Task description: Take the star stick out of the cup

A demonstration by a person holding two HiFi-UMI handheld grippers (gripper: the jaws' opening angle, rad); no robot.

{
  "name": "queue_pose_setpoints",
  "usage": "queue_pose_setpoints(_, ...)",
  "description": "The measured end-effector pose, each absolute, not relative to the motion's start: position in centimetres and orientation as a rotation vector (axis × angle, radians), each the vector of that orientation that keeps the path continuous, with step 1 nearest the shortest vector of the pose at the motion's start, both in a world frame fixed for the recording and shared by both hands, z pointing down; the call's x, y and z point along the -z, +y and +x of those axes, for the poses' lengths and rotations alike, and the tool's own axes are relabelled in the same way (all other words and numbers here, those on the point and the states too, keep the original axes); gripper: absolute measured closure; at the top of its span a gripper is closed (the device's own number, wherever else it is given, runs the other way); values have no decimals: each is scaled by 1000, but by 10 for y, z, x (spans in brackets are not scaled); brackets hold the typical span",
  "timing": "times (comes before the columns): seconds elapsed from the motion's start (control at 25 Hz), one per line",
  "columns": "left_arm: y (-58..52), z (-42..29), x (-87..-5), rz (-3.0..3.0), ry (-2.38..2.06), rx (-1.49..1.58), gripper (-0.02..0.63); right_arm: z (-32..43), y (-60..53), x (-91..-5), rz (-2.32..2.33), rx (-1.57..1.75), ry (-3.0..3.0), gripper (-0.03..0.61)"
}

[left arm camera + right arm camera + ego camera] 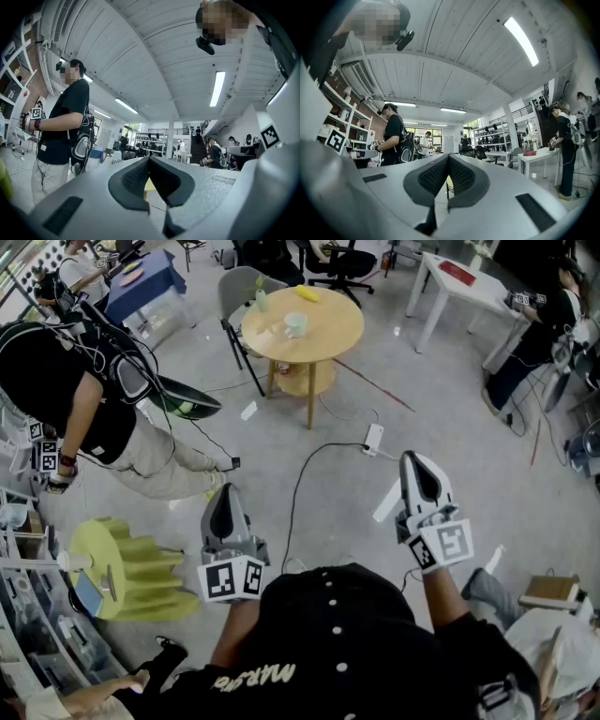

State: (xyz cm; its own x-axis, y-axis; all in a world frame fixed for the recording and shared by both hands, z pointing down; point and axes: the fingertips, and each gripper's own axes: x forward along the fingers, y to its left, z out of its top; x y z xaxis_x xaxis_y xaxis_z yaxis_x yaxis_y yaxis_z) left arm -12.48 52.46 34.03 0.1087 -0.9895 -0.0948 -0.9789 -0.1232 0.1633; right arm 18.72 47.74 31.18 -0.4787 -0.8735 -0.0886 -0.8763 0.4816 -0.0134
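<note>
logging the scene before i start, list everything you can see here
round table: one, light wood, mid-floor ahead
cup: one, pale, on the round table
yellow item: one, yellow, table's far edge
chair: one, grey, beside the table
power strip: one, white, on the floor
ridged stand: one, yellow-green, floor at left
left gripper: one, grey, shut, empty
right gripper: one, grey, shut, empty

Your left gripper (149, 161) and right gripper (448, 159): matt grey speckled plastic. Pads (133, 180): black, knurled, rubbery-looking. Round table (328, 338) at 12 o'clock: smooth light wood. Floor (450, 418): polished, slight sheen.
</note>
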Motion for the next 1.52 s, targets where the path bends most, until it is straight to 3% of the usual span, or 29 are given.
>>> queue_pose_setpoints(0.64, 523, -127, -344, 2313, -2014, 262, 617, 174, 488, -311, -1496, -46, 2626, 580)
queue_pose_setpoints(0.68, 523, -128, -345, 2313, -2012, 263, 617, 173, 488, -312, -1494, -37, 2630, 552)
queue_pose_setpoints(0.76, 523, -132, -346, 2314, -2007, 266, 617, 170, 488, -313, -1491, -7, 2629, 408)
queue_pose_setpoints(0.8, 523, -135, -346, 2316, -2003, 267, 617, 168, 488, -314, -1497, 0, 2622, 367)
queue_pose_setpoints(1.52, 505, -184, -369, 2362, -1882, 245, 617, 116, 482, -326, -1630, -16, 2550, 368)
